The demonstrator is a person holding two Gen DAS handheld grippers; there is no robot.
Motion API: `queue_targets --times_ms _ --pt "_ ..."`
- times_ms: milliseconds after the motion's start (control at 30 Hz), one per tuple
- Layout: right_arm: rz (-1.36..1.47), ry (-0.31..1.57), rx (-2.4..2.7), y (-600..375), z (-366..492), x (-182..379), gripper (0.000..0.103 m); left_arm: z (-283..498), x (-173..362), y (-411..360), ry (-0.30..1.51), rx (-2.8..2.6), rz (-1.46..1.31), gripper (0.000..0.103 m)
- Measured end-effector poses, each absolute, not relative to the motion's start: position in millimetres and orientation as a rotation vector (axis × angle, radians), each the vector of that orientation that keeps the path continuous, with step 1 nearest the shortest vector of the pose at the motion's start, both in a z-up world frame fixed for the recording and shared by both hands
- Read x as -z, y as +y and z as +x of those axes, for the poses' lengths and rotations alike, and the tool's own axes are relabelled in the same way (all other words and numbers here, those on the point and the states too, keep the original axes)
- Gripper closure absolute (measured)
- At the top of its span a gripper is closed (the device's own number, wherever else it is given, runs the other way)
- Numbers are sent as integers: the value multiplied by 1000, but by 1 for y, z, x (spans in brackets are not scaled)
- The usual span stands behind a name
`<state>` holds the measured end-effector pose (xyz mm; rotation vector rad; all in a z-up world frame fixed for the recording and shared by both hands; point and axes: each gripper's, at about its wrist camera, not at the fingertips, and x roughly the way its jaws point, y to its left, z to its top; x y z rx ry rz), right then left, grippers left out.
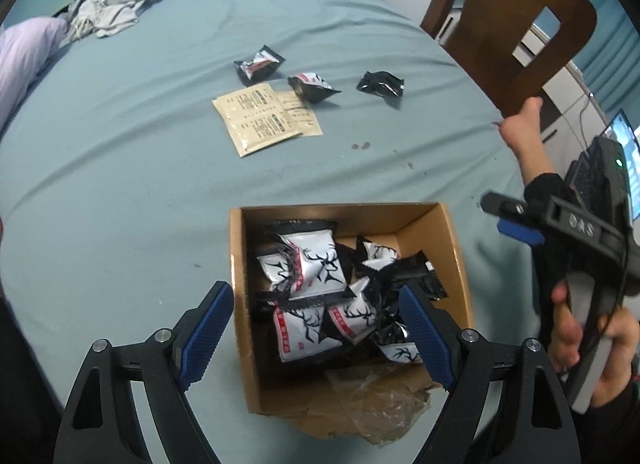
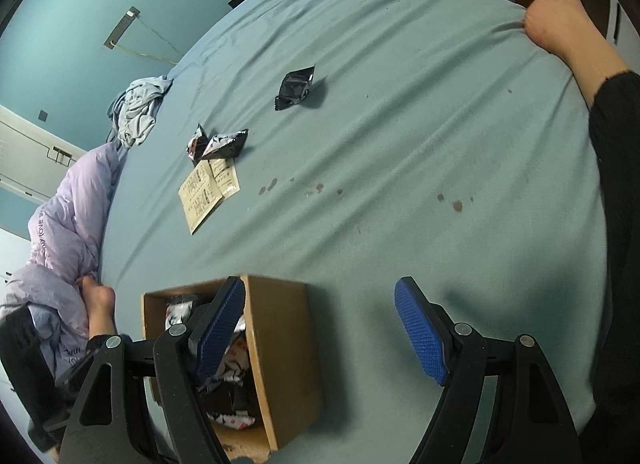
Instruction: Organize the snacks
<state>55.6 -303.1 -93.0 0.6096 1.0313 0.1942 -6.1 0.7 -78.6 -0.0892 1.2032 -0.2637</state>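
**Both grippers empty over the snack box**

The left gripper (image 1: 316, 324) hangs wide open above the cardboard box (image 1: 456, 264) of snack packets (image 1: 316, 264); the right gripper (image 2: 320, 328) gapes empty beside it. Farther along the bed (image 1: 120, 164) lie three loose black packets (image 1: 380, 84) and two tan sachets (image 1: 256, 120); nothing lies between.

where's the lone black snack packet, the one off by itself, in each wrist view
Left wrist view: the lone black packet lies upper right of centre on the bedsheet, right of the other two loose packets.
Right wrist view: the same packet sits upper centre, above and right of the others.
Shared landmark: the beige sachets, nearer the cardboard box.
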Motion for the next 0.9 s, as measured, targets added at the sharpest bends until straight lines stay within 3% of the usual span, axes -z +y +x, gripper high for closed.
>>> queue_targets --times_ms 433,900 --pt "532 1022 -139 -311 121 74 26 -34 79 -19 1161 335 -1 17" --pt "298 1158 -114 -264 279 94 26 -32 82 -17 1171 363 -23 17"
